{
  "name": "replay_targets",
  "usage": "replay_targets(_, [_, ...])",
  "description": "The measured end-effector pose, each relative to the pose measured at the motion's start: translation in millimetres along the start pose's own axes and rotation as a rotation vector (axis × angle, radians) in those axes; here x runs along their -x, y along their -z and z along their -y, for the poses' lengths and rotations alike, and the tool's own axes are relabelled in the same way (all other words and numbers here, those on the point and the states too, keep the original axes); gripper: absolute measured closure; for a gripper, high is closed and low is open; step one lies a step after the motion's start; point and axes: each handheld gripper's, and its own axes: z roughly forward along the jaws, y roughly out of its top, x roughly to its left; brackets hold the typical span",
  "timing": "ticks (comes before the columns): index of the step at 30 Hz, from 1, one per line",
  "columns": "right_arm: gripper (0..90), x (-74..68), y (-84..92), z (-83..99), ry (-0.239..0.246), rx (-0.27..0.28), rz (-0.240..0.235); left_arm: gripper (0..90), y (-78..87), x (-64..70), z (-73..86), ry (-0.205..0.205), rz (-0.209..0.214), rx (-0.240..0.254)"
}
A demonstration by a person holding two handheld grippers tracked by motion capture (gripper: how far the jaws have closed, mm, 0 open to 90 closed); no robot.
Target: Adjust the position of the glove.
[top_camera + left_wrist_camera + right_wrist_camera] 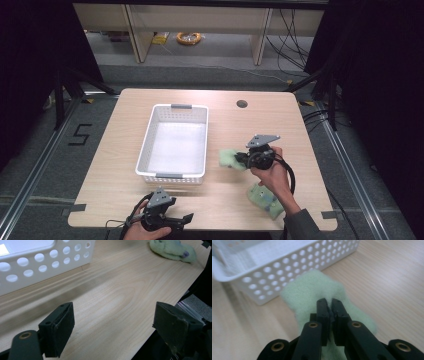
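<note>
So there are two fuzzy pale-green cloth items and a white perforated basket (pixel 172 176) on the tabletop. The basket is rectangular with grey handle tabs on its short ends, upright, empty, sitting a bit left of the tabletop's middle with its long sides running toward the far edge. One green fuzzy piece (pixel 312 290) sits just beside the basket's right wall near its near corner, pinched in the right gripper (pixel 330 303). The other green piece (pixel 264 197) lies flat near the tabletop's near right corner, with small coloured markings on it.
</note>
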Motion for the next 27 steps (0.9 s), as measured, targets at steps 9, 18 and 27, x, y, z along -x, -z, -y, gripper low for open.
replay_targets(9, [86.3,-44.3,9.0,23.3,0.017,-0.014,-0.068,16.5,-0.1,0.1,0.2,0.0,-0.004,0.004])
replay_targets(18, [86.0,-70.3,0.7,42.3,0.036,-0.046,-0.094,16.5,-0.1,-0.2,0.0,-0.003,-0.007,0.005])
replay_targets(27, [85.2,-79.3,-8.9,48.2,0.016,-0.081,-0.099,16.5,0.1,-0.2,-0.2,-0.005,-0.007,0.005])
